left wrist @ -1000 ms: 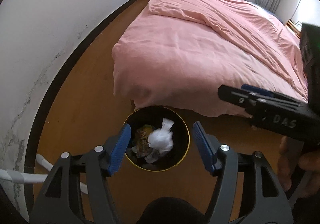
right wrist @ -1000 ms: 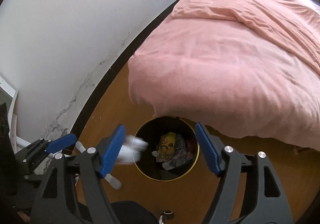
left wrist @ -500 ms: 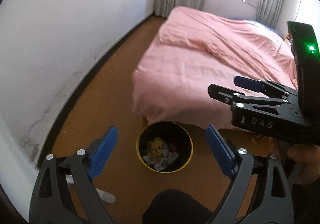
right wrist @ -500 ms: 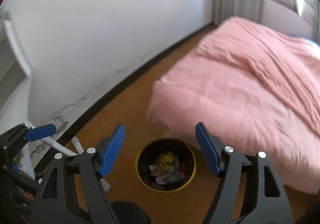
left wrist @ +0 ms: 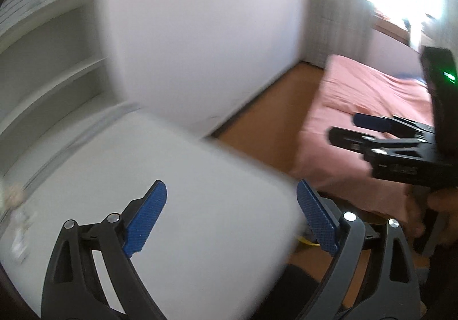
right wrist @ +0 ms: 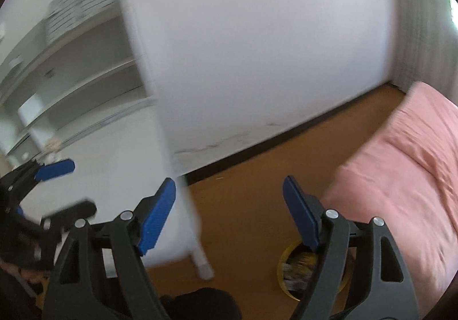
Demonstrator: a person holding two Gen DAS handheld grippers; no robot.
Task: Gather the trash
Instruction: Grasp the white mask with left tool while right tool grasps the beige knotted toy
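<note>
step: between pickups, both hands over white counter | left tongs apart, empty, just widened | right tongs apart, empty | yellow-rimmed round trash bin on floor beside pink bed | next: find remaining trash; blurred bits at counter's far-left edge

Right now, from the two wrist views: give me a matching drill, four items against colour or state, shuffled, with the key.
Items:
1. bed cover
2. trash bin
3. table
4. left tongs

Descriptions:
A. white top
B. open, nothing between the pads
C. pink
D. yellow rim, trash inside

Pairs: 1-C, 2-D, 3-A, 4-B
</note>
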